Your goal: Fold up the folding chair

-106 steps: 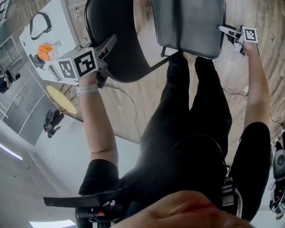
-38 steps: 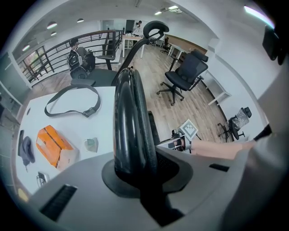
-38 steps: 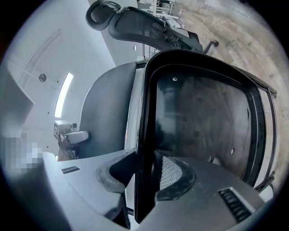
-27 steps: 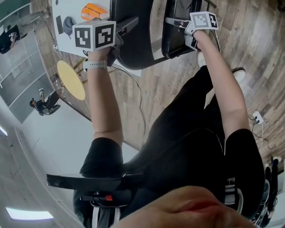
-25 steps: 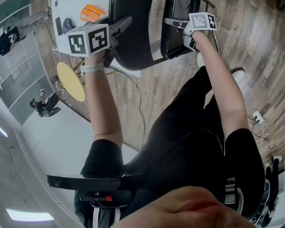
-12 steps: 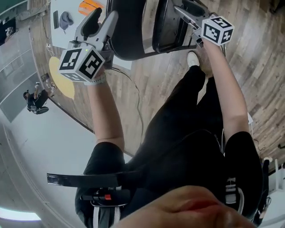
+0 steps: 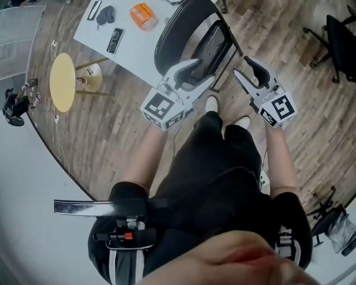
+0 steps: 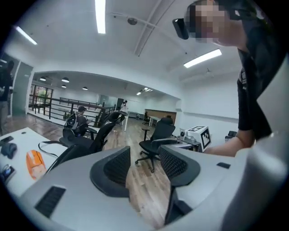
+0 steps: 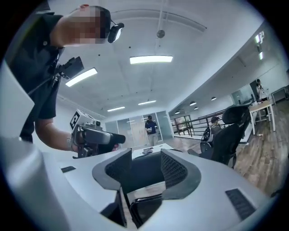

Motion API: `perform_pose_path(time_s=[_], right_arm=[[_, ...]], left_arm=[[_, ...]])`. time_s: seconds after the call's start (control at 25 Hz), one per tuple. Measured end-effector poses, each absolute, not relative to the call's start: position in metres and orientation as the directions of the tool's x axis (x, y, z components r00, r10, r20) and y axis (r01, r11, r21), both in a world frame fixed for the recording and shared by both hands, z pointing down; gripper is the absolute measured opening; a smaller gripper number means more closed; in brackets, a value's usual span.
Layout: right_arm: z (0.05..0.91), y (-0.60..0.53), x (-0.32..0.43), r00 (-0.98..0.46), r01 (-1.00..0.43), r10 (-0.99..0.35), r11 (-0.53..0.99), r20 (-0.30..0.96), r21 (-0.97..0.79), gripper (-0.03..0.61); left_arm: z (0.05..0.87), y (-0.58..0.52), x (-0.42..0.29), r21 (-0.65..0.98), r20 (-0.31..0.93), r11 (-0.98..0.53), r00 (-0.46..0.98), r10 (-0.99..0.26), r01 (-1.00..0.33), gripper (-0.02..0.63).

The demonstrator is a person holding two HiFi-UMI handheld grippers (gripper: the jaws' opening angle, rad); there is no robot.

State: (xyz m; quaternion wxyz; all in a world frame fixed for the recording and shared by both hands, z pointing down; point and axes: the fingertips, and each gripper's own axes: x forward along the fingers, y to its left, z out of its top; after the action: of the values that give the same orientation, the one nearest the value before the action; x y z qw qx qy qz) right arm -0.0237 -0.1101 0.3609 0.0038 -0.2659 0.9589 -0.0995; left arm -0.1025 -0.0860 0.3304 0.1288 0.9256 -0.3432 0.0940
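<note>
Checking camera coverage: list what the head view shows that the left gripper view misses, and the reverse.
Head view only: the round yellow table and the person's legs. Left gripper view only: ceiling lights, a black railing and a seated person far off. Both: the white table with the orange object, the wood floor, and the right gripper.

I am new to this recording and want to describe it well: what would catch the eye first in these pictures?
The black folding chair, which looks folded flat, stands on the wood floor at the top centre, beside a white table. Just before it, the left gripper and right gripper are both open and hold nothing. A round yellow side table stands out at the left.
</note>
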Motion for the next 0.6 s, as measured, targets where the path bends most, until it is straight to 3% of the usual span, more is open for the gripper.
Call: perform_pose_path(time_s=[0.24,0.44,0.6], right_arm=[[0.314,-0.028,-0.018,-0.886,-0.461,-0.459,0.856,0.064,-0.235,0.097],[0.276,-0.002,-0.020,-0.900,-0.433,-0.432,0.877,0.053,-0.206,0.031],[0.244,0.006,-0.029,-0.905,-0.423,-0.423,0.895,0.034,-0.139,0.011]], left_arm=[[0.314,-0.031,-0.086,0.159,0.303,-0.737,0.743,-0.597,-0.657,0.179],[0.280,-0.004,-0.082,0.139,0.240,-0.743,0.751,-0.616,-0.654,0.006],[0.263,0.010,-0.078,0.077,0.208,-0.752,0.749,-0.630,-0.654,0.005]])
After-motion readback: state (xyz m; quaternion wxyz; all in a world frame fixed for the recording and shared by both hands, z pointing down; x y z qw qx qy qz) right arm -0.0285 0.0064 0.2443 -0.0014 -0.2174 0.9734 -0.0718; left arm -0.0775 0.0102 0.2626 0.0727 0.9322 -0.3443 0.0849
